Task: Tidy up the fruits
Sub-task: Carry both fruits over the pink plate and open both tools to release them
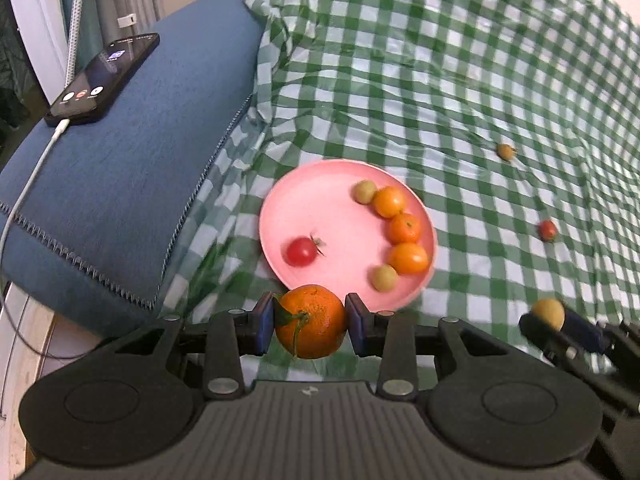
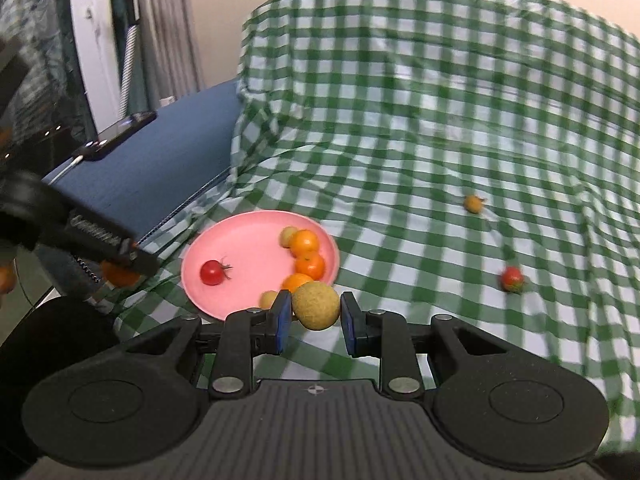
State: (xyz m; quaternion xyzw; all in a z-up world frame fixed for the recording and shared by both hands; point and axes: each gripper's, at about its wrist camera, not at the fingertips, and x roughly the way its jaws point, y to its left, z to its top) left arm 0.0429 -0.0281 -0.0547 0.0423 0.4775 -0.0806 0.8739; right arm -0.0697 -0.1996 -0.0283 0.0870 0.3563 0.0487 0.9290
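- Looking along the left wrist view, the left gripper (image 1: 310,322) is clenched on a tangerine (image 1: 310,322) with a green stem and leaf, both blue pads pressed against its sides, just at the near rim of the pink plate (image 1: 304,196).
- On the plate lie a red cherry tomato (image 1: 301,251), three small orange fruits (image 1: 405,228) in a curve along the right side, and two pale yellow-green fruits (image 1: 364,191) at the ends of that curve.
- Off the plate, on the green checked cloth (image 1: 440,60), sit a small yellowish fruit (image 1: 505,151) and a red one (image 1: 547,230), well apart from the plate.
- At the right edge the right gripper (image 1: 554,322) shows with a yellowish round fruit (image 1: 549,312) in it.
- A phone (image 1: 102,80) with a white cable (image 1: 24,200) lies on a blue cushion (image 1: 140,160).
- From the right wrist view, the right gripper (image 2: 316,312) grasps the tan round fruit (image 2: 316,306) above the plate's (image 2: 240,240) near rim.
- At the left, the left gripper (image 2: 120,268) shows with the tangerine (image 2: 119,276) peeking beneath it, beside the plate.
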